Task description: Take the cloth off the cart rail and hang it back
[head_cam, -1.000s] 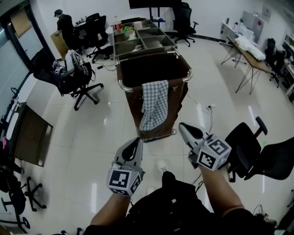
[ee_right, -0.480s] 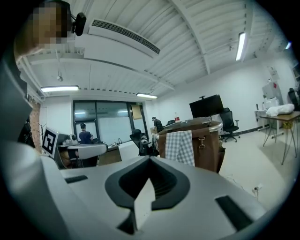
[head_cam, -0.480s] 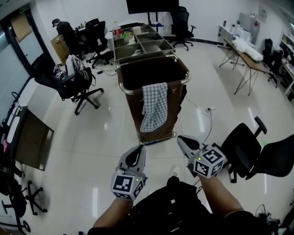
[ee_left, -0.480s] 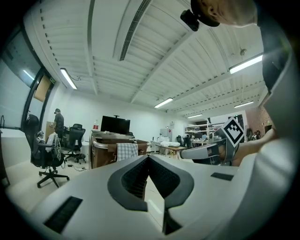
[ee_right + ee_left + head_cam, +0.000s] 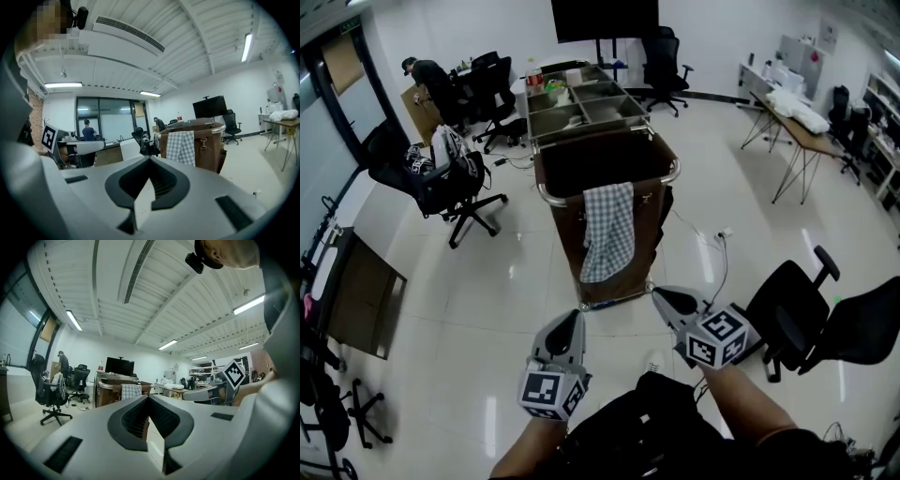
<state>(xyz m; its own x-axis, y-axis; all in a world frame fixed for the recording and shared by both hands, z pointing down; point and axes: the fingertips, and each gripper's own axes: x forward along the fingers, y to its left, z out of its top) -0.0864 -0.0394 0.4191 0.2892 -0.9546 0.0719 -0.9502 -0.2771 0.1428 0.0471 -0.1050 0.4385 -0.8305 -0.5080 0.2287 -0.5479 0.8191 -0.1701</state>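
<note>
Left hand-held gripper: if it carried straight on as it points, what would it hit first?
Probably the near end of the cart, close to the checked cloth over its rail. Nothing shows in between; whether cloth or cart comes first is unclear.

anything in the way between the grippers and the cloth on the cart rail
Nothing visible. Only bare floor lies between the left gripper, the right gripper and the cloth, which hangs over the near rail of the cart straight ahead.
</note>
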